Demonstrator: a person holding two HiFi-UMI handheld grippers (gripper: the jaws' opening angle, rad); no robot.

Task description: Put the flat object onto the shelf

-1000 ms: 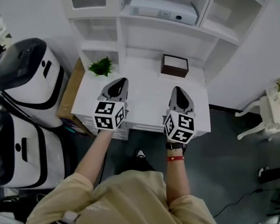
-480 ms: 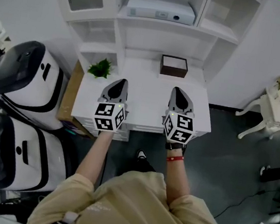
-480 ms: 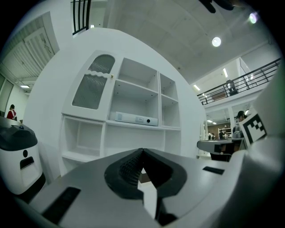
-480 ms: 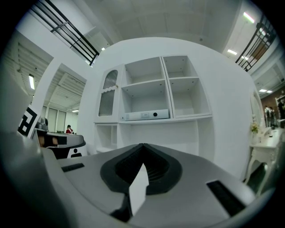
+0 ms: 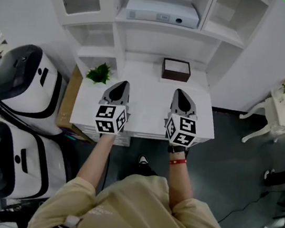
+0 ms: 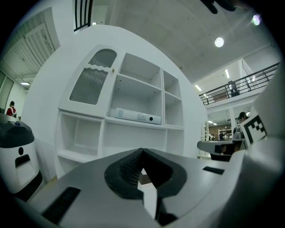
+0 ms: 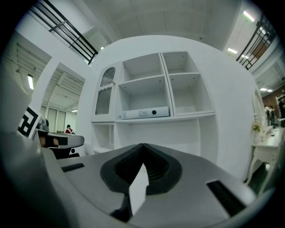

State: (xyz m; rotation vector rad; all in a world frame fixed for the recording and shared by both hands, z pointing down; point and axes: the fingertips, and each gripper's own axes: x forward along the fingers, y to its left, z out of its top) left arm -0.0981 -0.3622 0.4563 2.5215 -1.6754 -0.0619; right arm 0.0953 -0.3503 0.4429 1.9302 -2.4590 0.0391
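Item: flat object, a low, wide white slab with rounded corners. Its front face carries a small pale label panel and one dark round spot towards its right end. Location: lying level on the middle shelf of the white shelf unit, in the centre bay, filling most of that bay's width; the bays beside and above it show nothing inside. Below: a white desk against the unit, bearing a squat dark-brown box with a paler top near its back edge, and a small green plant at its back left corner. Left tongs: pressed together, nothing between them, held level over the front left part of the desk and pointing at the unit, well apart from the flat object. Right tongs: likewise pressed together and holding nothing, level over the front right part of the desk, side by side with the left. Beside the desk, at the left: two white machines with dark rounded tops.
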